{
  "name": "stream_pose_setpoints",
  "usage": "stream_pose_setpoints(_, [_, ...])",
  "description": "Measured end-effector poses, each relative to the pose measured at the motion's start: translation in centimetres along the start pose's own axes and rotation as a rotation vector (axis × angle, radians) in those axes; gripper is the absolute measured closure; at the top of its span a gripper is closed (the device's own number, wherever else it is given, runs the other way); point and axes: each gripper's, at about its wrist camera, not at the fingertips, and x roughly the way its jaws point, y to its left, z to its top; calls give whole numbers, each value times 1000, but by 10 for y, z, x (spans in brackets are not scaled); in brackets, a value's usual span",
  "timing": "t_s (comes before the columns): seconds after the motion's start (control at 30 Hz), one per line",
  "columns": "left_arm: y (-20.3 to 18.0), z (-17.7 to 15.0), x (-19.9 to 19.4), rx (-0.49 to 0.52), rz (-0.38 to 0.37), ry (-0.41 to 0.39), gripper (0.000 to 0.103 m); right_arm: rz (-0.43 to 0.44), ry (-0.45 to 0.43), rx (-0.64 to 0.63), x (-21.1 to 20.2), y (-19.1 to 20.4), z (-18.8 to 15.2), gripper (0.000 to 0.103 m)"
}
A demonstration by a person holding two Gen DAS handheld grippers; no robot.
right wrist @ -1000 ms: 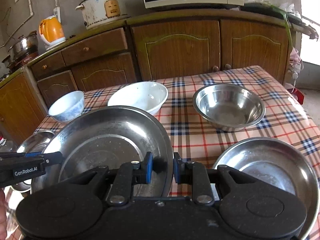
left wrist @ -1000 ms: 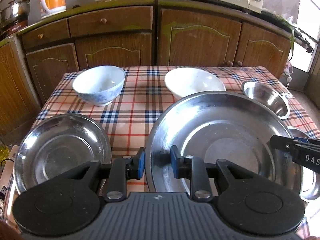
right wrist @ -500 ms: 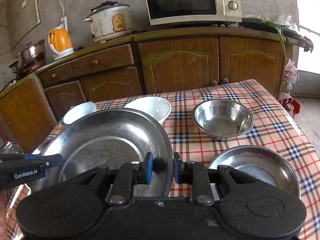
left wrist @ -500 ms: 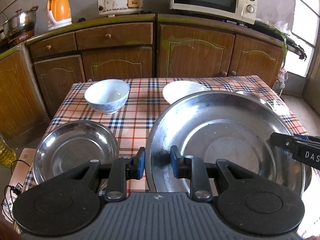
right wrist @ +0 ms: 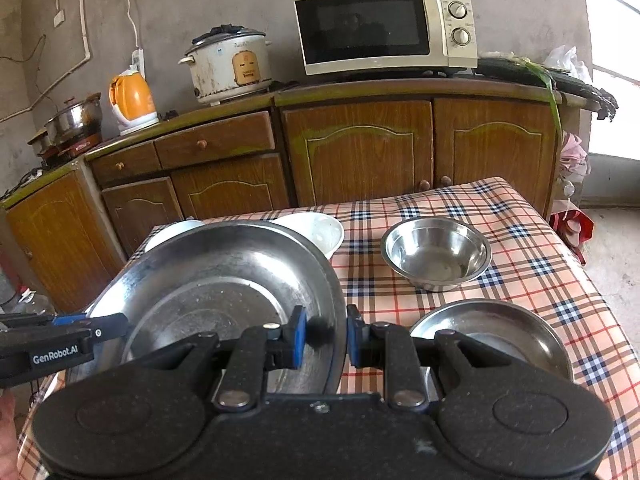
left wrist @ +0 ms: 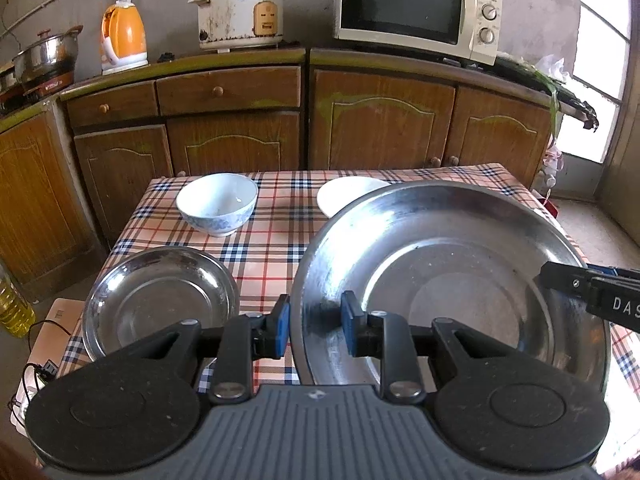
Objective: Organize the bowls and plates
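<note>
A large steel plate [left wrist: 452, 280] hangs above the checked table [left wrist: 272, 240], held from both sides. My left gripper [left wrist: 314, 330] is shut on its left rim. My right gripper [right wrist: 326, 340] is shut on the same large steel plate [right wrist: 216, 280] at its right rim. Each gripper's fingers show in the other's view, the right gripper [left wrist: 592, 296] and the left gripper [right wrist: 60, 340]. A smaller steel plate [left wrist: 160, 300] lies at the near left. Another steel plate [right wrist: 500, 340] lies at the near right. A patterned white bowl [left wrist: 218, 204] and a plain white bowl [left wrist: 344, 196] stand further back. A steel bowl [right wrist: 436, 252] stands at the right.
Wooden cabinets [left wrist: 380, 120] run behind the table, with a microwave [left wrist: 416, 12], a rice cooker [left wrist: 240, 12], an orange kettle [left wrist: 124, 40] and a steel pot [left wrist: 44, 56] on top. An oil bottle [left wrist: 12, 304] and a box [left wrist: 48, 344] sit on the floor at left.
Both grippers have risen and drawn back with the large plate between them. The table and its dishes look smaller and lower, and the plate now hides more of the plain white bowl.
</note>
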Motion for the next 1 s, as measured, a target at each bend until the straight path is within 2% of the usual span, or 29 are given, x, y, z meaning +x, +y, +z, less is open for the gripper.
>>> stream_pose_setpoints(1.0, [0,-17,-39,-6,4,-20,76,26,-23,6,-49,8,-15,76])
